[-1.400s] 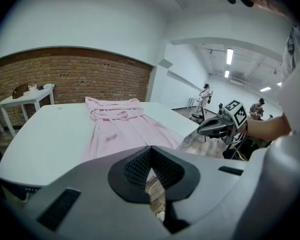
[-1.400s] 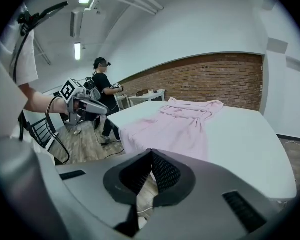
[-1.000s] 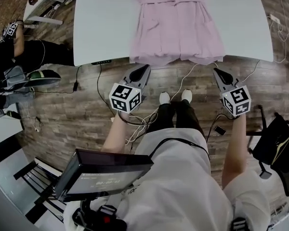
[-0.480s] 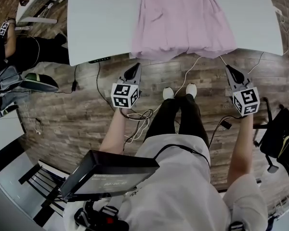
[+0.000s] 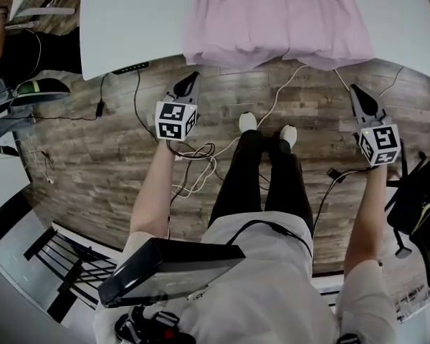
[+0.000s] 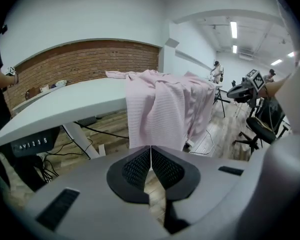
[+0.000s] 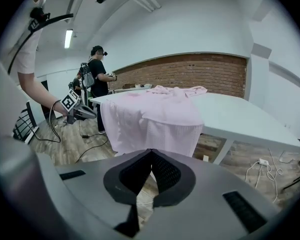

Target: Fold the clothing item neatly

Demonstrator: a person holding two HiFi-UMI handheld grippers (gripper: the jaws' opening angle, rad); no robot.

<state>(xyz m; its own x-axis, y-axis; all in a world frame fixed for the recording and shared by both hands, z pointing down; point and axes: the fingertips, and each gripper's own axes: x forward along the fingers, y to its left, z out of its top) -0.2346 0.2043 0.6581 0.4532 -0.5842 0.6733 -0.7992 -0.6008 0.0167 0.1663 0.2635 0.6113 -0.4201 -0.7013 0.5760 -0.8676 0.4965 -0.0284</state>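
Note:
A pale pink garment (image 5: 276, 13) lies spread on the white table (image 5: 129, 20), its hem hanging over the near edge. In the left gripper view the pink garment (image 6: 160, 106) drapes down just ahead of the jaws; in the right gripper view the pink garment (image 7: 152, 116) hangs off the table the same way. My left gripper (image 5: 192, 77) is held over the floor below the hem's left corner, shut and empty. My right gripper (image 5: 355, 90) is held below the hem's right corner, also shut with nothing in it. Neither touches the cloth.
Cables (image 5: 201, 170) trail over the wooden floor between the table and the person's feet. A black chair (image 5: 419, 206) stands at the right. Another person (image 7: 97, 69) with grippers stands beyond the table. A black office chair (image 6: 262, 126) is at the left gripper view's right.
The view has shifted so the table and garment sit higher in the frame. Both grippers have moved outward and closer to the hem's corners, still shut.

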